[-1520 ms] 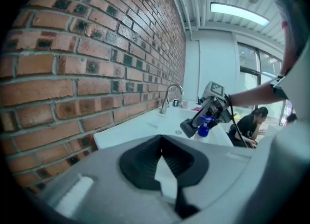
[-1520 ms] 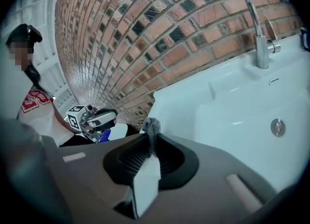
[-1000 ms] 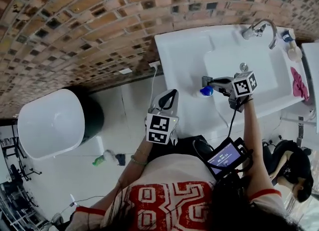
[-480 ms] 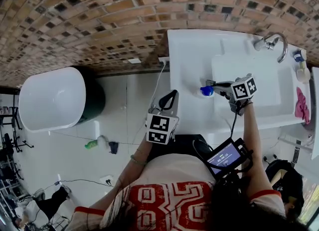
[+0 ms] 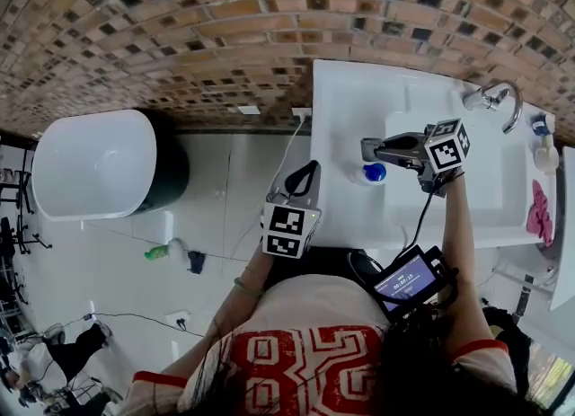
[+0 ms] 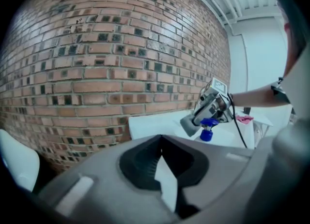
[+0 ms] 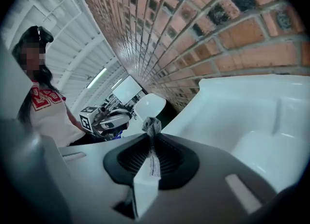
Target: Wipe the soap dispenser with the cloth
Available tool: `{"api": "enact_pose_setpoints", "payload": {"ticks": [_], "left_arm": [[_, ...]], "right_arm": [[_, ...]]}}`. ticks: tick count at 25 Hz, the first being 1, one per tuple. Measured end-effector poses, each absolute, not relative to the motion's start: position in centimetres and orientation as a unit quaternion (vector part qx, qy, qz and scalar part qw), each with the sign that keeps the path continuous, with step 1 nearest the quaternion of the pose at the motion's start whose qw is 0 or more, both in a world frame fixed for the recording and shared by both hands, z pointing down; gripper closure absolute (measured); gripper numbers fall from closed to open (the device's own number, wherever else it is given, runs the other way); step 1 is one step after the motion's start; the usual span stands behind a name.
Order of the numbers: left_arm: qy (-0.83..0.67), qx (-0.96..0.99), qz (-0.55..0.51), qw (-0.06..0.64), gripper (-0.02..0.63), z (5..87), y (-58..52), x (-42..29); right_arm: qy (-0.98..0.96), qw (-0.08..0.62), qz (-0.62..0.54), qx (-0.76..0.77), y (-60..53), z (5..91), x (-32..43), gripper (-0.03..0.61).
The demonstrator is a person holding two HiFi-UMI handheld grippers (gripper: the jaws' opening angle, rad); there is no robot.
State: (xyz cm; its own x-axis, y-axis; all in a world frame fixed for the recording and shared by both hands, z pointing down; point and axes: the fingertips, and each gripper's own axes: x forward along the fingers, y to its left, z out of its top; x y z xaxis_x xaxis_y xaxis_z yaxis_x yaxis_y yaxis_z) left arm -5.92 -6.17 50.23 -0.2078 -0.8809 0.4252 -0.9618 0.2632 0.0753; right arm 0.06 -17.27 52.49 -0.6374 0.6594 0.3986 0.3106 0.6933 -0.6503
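Note:
The soap dispenser [image 5: 373, 172], white with a blue pump top, stands on the white sink's [image 5: 341, 109] left ledge. My right gripper [image 5: 370, 148] hovers just above and behind it, shut on a small grey cloth [image 7: 151, 125] that bunches out past the jaws. In the left gripper view the cloth's grey wad [image 6: 189, 125] sits beside the blue pump [image 6: 209, 130]; whether they touch I cannot tell. My left gripper [image 5: 305, 172] hangs over the floor left of the sink, apart from both, its jaws shut with nothing in them [image 6: 163, 162].
A chrome faucet [image 5: 494, 96] rises at the basin's far right, with another bottle [image 5: 545, 155] and a pink rag [image 5: 539, 209] beyond it. A brick wall [image 5: 180, 37] runs behind. A white tub-shaped fixture [image 5: 90, 163] stands left on the tiled floor.
The head view has swung, so the sink now sits lower and farther right. The right gripper has stayed at the dispenser's top with the cloth. The left gripper has barely moved.

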Motion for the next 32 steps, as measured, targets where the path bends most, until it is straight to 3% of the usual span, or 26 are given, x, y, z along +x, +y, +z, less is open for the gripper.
{"api": "enact_pose_setpoints", "payload": {"ticks": [26,32], "left_arm": [[-0.794,0.563,0.103,0.205,0.611,50.8,-5.5,-7.1],[-0.794,0.563,0.108,0.203,0.611,50.7,-5.2,-7.7]], "right_arm": [[-0.793,0.394,0.398,-0.24,-16.8,63.8,1.6,0.531],[-0.803,0.383,0.401,-0.219,-17.0,63.5,1.3,0.531]]}}
